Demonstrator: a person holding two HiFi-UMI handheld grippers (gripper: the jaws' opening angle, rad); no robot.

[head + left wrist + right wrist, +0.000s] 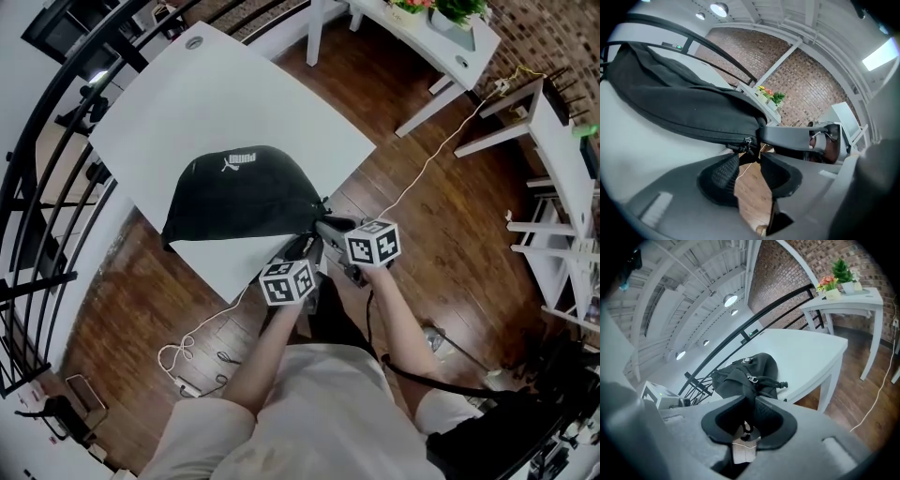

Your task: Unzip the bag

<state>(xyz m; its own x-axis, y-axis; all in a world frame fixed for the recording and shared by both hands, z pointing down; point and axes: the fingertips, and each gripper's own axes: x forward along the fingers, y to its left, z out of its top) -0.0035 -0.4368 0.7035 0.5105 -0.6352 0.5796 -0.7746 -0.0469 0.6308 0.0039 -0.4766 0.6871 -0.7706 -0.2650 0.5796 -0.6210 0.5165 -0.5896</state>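
Note:
A black sports bag (246,195) with white print lies on the white table (234,103), its right end at the table's front corner. My right gripper (323,225) is shut on the fabric of that end; in the right gripper view the bag (749,373) runs in between the pads of the right gripper (751,408). My left gripper (305,248) sits just below it and is open. In the left gripper view the zipper pull (747,142) hangs at the tips of the left gripper (749,164), with only floor showing between the pads. The right gripper's finger (787,136) holds the bag's corner (757,123).
A black railing (56,187) runs along the table's left side. A white side table with plants (441,28) stands at the back and white shelving (562,178) at the right. A white cable (422,173) trails over the wooden floor (450,234).

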